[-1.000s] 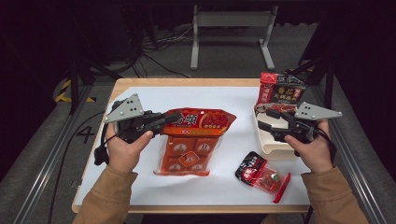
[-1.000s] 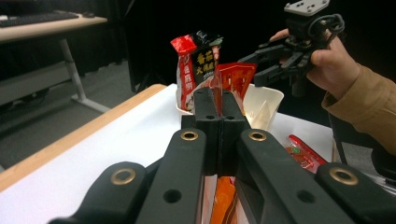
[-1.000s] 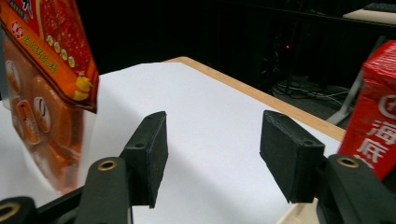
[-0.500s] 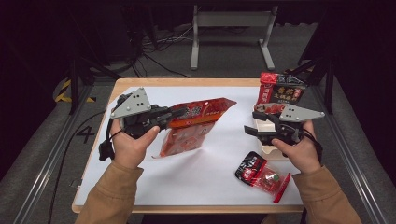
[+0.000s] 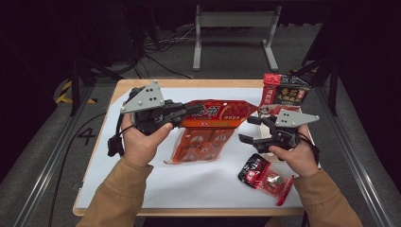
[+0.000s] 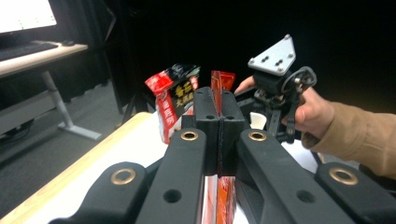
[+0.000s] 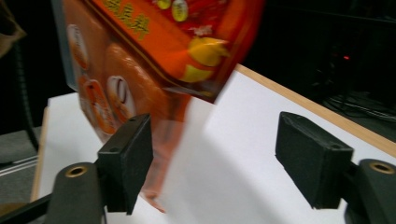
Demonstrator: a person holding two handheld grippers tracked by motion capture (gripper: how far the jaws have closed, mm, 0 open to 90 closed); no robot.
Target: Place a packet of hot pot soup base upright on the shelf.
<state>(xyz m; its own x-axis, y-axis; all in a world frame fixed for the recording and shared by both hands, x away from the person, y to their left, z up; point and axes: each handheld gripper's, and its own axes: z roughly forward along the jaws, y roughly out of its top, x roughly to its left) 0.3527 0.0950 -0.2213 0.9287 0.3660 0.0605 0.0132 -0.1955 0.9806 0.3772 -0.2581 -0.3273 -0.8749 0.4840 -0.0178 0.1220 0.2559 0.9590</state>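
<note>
Meanwhile, left gripper [image 5: 189, 111] clamps the orange bag [image 5: 215, 118], right gripper [image 5: 249, 130] opening.

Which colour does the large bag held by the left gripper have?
Orange-red bag with round snack pictures, clearest in the high view.

Tan sleeves; each black gripper [image 5: 191, 111] carries a grey three-cornered plate and brass rivets.

Pretty dark room overall. A wooden table [image 5: 118, 90] topped with a white sheet [image 5: 203, 179] is set on grey carpet [image 5: 42, 156]. A grey metal stand [image 5: 235, 19] and cables [image 5: 161, 47] are seen behind, a lit monitor [image 6: 25, 14] off to the side.
</note>
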